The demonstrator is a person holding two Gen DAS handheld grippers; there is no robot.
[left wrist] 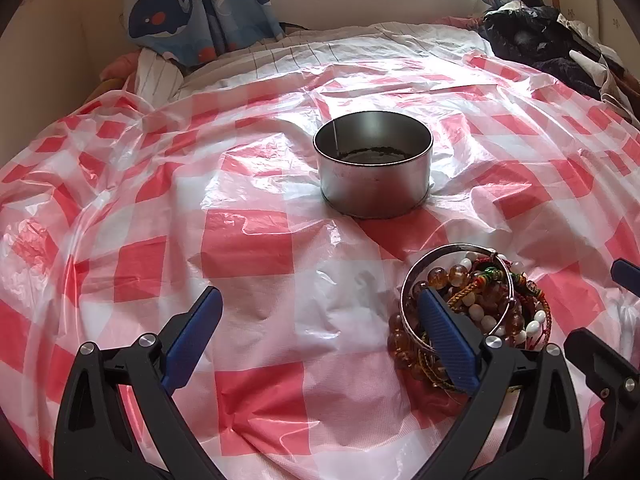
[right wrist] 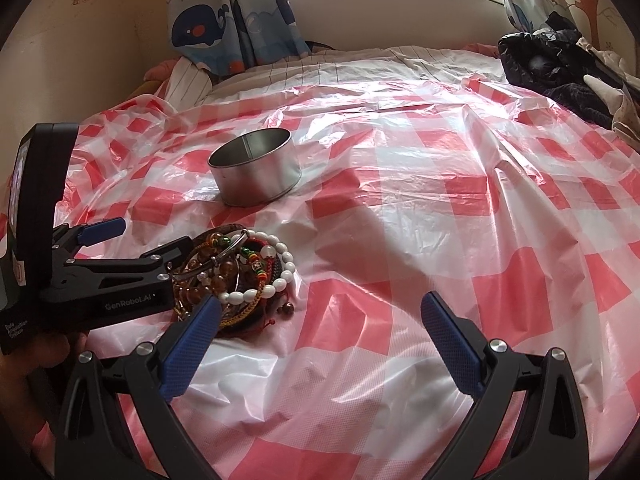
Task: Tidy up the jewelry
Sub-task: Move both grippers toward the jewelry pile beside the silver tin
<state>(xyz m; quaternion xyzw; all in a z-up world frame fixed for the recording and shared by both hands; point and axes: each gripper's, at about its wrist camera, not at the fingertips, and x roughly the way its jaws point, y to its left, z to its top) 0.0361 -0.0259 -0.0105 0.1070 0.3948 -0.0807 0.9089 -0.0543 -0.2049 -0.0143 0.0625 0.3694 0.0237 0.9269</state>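
So both grippers are over a bed covered in a crinkly red-and-white checked plastic sheet [left wrist: 248, 240]. The left gripper [left wrist: 320, 320] has its blue-padded jaws spread wide apart with nothing between them, just bare sheet. Its right-hand finger sits right over the near edge of the jewelry pile, a tangled heap of amber glass bead bracelets, white bead bracelets, braided coloured cords and a thin silver metal bangle [left wrist: 468, 304]; I can't tell if the pad is actually touching the beads or just in front of them. The pile is off to the right of the gap, not inside it.

Straight ahead of the left jaws, well beyond the pile, stands a round, shallow silver metal tin [left wrist: 373, 164], upright and with no lid on it. There seems to be something dark at the bottom, too dim to make out.

The right gripper [right wrist: 320, 320] is also released, jaws wide and holding nothing. From its view the pile [right wrist: 240, 276] lies just beyond its left finger, and the tin [right wrist: 255, 166] is further ahead on the left. The left gripper [right wrist: 136, 240] reaches in from the left, up against the pile.

Whale-print blue curtains [right wrist: 236, 20] hang at the far wall, and a heap of dark clothes [right wrist: 560, 64] is far right.
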